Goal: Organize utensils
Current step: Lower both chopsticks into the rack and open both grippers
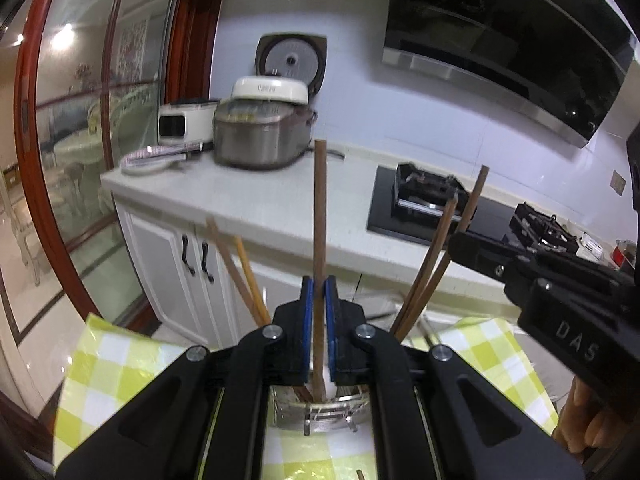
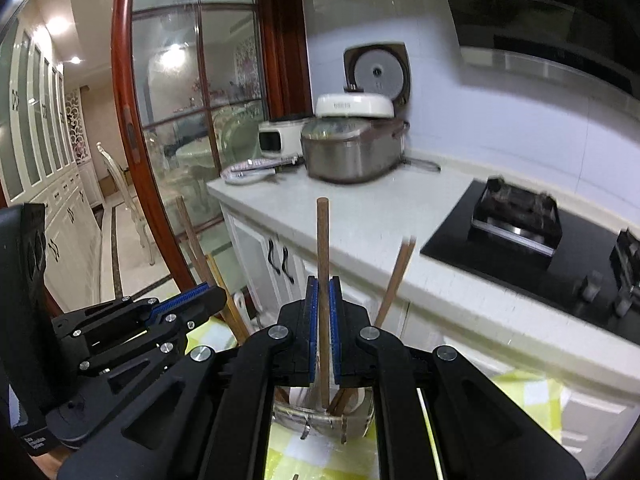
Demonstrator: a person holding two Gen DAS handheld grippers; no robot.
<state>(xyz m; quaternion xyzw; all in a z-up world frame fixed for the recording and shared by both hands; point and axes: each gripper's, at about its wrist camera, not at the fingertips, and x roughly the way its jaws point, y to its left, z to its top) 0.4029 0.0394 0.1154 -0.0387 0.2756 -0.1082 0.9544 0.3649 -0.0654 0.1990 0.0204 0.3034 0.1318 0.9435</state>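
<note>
Chopsticks, brown wood: one upright chopstick [image 1: 320,240] pinched between the blue pads of the left gripper [image 1: 319,292], a second chopstick [image 2: 323,280] pinched likewise by the right gripper [image 2: 323,292], each lower end reaching into the steel utensil holder [image 1: 320,420] below on the yellow-checked tablecloth [image 1: 108,368]. Several more chopsticks [image 1: 440,256] and a white spoon already lean in that holder, so sorting looks well advanced, with these two not yet released; beyond, a countertop [image 1: 280,200] bearing a rice cooker [image 1: 262,136].
</note>
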